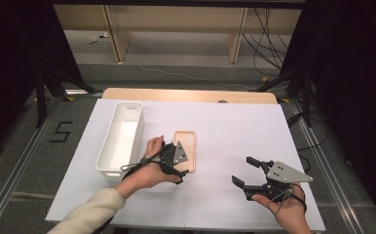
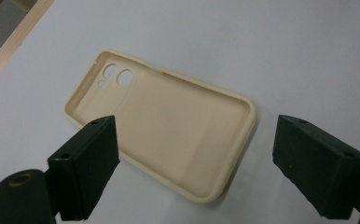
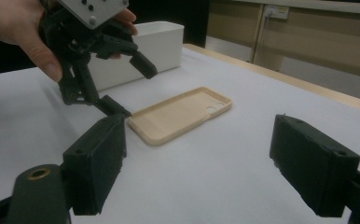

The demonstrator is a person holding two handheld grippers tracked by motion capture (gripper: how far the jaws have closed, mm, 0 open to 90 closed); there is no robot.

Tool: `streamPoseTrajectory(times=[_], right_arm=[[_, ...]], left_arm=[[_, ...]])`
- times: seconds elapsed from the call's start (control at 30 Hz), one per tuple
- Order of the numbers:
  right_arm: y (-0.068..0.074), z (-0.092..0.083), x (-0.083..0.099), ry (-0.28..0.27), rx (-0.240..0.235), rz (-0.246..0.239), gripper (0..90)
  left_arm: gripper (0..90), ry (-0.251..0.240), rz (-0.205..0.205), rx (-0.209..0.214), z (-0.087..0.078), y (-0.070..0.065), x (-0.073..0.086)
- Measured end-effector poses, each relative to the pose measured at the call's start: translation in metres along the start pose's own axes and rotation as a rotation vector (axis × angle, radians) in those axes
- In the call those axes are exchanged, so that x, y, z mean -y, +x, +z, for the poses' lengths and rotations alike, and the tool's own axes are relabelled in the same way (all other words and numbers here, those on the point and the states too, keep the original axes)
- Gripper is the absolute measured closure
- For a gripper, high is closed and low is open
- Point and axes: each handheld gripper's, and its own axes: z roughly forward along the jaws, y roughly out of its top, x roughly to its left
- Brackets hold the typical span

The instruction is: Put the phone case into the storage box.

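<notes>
A beige phone case (image 1: 188,140) lies open side up on the white table top (image 1: 235,126), camera holes at its far end. My left gripper (image 1: 176,163) hangs over the case's near end, and its jaws stand wide apart. In the left gripper view the case (image 2: 169,126) lies between and just beyond the left gripper's (image 2: 194,158) jaws, with no pad pressing on it. The right gripper view has the left gripper (image 3: 134,91) with one jaw low by the case's (image 3: 183,114) near end and the other raised above it. My right gripper (image 1: 242,169) rests open and empty at the front right.
A long white bin (image 1: 127,104) stands left of the case, empty inside, and it also sits behind the left hand in the right gripper view (image 3: 162,39). The table's wooden far edge (image 1: 191,95) runs behind the white sheet. Cables lie on the floor beyond.
</notes>
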Motion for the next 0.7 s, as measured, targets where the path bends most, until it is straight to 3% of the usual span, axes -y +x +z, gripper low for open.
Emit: streamPoseTrajectory(times=[0.27, 0.37, 0.7], right_arm=[[-0.002, 0.001, 0.001, -0.022, -0.001, -0.015, 19.9], [-0.002, 0.000, 0.001, -0.001, -0.002, -0.016, 19.9], [-0.002, 0.001, 0.001, -0.014, 0.000, -0.014, 19.9]], left_arm=[[15.5, 0.115, 0.112, 0.012, 0.010, 0.001, -0.005], [15.5, 0.164, 0.171, 0.003, 0.012, 0.002, -0.008], [15.7, 0.206, 0.222, 0.010, 0.022, 0.003, -0.012]])
